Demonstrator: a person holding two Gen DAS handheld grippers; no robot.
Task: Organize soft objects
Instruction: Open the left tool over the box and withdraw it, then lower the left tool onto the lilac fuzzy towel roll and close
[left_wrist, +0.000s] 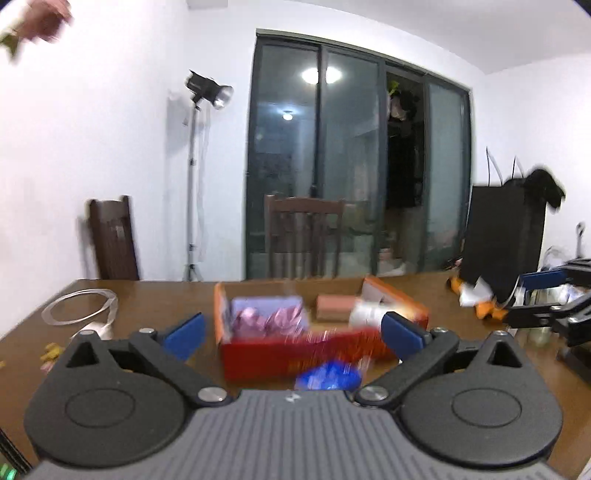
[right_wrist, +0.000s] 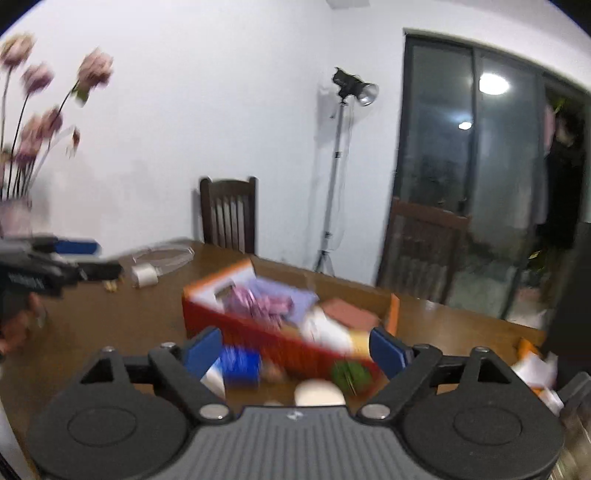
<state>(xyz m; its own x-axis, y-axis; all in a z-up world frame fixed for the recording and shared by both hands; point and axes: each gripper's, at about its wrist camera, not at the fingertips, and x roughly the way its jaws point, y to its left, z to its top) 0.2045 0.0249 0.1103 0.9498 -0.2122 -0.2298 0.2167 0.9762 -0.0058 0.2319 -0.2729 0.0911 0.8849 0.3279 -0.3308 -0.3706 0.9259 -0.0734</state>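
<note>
I take the red box (left_wrist: 295, 354) as my landmark; it sits on the brown table (left_wrist: 155, 295), open at the top, and both views are smeared with blur.

My left claw (left_wrist: 293, 332) stands spread wide, its blue pads (left_wrist: 184, 334) well apart, with nothing pinched between them and nothing touching them. The box lies beyond the gap, centred between the pads. Inside it I see a pink crinkled bundle (left_wrist: 266, 319) against a lilac lining on the left, a brownish pink block (left_wrist: 334, 308) toward the back, and a white roll (left_wrist: 367, 314) at the right. Just in front of the box, nearest me, lies a blue soft thing (left_wrist: 328, 376). To the right of the box, near the table edge, lies an orange and white plush toy (left_wrist: 478, 297). To the left of the box lies a coil of clear tube (left_wrist: 79, 306).

My right claw (right_wrist: 295, 350) is also spread, a touch less wide, and empty. From this side the box (right_wrist: 266, 332) sits slantwise beyond the pads (right_wrist: 203, 350). In front of it I see the blue thing (right_wrist: 240, 367), a green item (right_wrist: 351, 373) and a pale round item (right_wrist: 319, 393); what the last two are I cannot tell. Far left of the box, the other claw (right_wrist: 79, 258) shows from the side in a hand (right_wrist: 14, 325).
</note>
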